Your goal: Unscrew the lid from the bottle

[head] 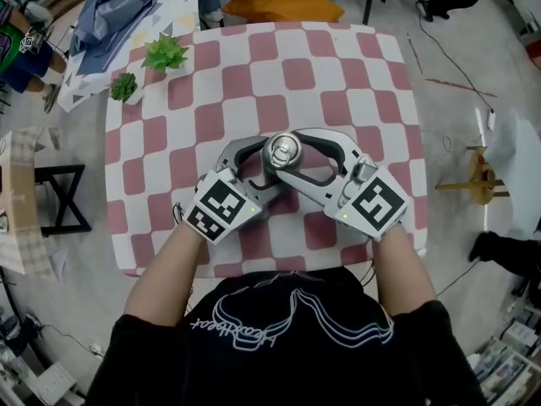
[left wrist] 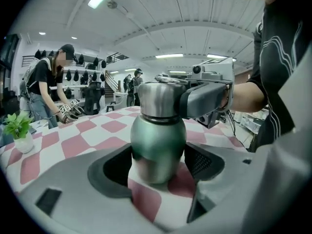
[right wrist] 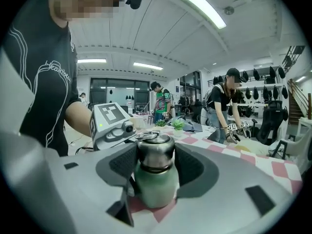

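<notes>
**Item: insulated bottle (left wrist: 158,135), upright near the middle of a table (head: 363,74) under a red-and-white checked cloth (head: 296,74), just in front of the person.**

- Left gripper (head: 258,169): closed on the lower green body, a pad (left wrist: 111,167) against each flank. Purpose, as judged: to brace the bottle against turning.
- Right gripper (head: 308,155): comes in from the opposite side and higher, with its jaws clamped on the lid (right wrist: 155,152). Purpose, as judged: to supply the twist.
- Appearance: rounded body in matte green with a narrow shoulder. The lid is brushed steel and cylindrical, with what looks like a folded carry loop on top.
- Condition: the lid sits flush on the neck with no gap visible, so unscrewing is judged barely begun, if at all.
</notes>
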`<action>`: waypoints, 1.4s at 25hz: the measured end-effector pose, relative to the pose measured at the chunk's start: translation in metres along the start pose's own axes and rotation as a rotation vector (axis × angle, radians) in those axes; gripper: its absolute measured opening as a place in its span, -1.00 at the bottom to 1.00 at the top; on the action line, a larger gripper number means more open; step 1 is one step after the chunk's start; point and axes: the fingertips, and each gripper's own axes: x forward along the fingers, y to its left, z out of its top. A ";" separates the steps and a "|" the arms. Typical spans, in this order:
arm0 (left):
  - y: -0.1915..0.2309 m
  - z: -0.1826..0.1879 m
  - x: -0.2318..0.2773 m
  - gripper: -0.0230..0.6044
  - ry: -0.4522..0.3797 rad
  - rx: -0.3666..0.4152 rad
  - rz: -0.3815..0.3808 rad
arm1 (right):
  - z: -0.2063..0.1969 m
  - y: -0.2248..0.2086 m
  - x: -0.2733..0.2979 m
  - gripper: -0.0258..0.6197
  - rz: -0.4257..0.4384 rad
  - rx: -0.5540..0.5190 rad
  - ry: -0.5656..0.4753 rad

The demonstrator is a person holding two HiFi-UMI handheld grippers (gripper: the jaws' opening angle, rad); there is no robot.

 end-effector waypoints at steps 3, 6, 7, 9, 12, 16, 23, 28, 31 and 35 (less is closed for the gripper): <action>0.000 0.000 0.000 0.15 0.007 0.030 -0.063 | 0.000 0.000 0.001 -0.17 0.037 -0.020 0.016; 0.001 0.000 0.000 0.15 0.007 0.053 -0.110 | -0.001 -0.001 0.000 -0.17 0.076 -0.043 0.033; 0.001 0.000 0.000 0.15 0.007 0.065 -0.127 | -0.002 -0.001 0.001 -0.17 0.089 -0.050 0.040; 0.002 0.000 0.000 0.15 0.010 0.091 -0.163 | -0.003 -0.001 0.001 -0.18 0.115 -0.062 0.058; 0.001 -0.001 0.000 0.15 0.024 0.125 -0.218 | -0.006 -0.001 0.001 -0.18 0.147 -0.081 0.083; 0.001 0.000 0.001 0.15 0.045 0.167 -0.287 | -0.006 -0.002 0.001 -0.18 0.172 -0.091 0.081; 0.002 0.001 0.001 0.15 0.051 0.200 -0.359 | -0.006 -0.003 0.000 -0.18 0.199 -0.114 0.090; 0.002 0.001 0.001 0.15 0.048 0.192 -0.350 | -0.006 -0.003 0.000 -0.18 0.211 -0.112 0.087; 0.001 0.000 0.001 0.15 0.047 0.180 -0.332 | -0.006 -0.002 0.000 -0.18 0.214 -0.106 0.093; 0.002 0.000 0.000 0.15 0.052 0.160 -0.297 | -0.001 -0.002 -0.001 -0.01 0.191 -0.078 0.056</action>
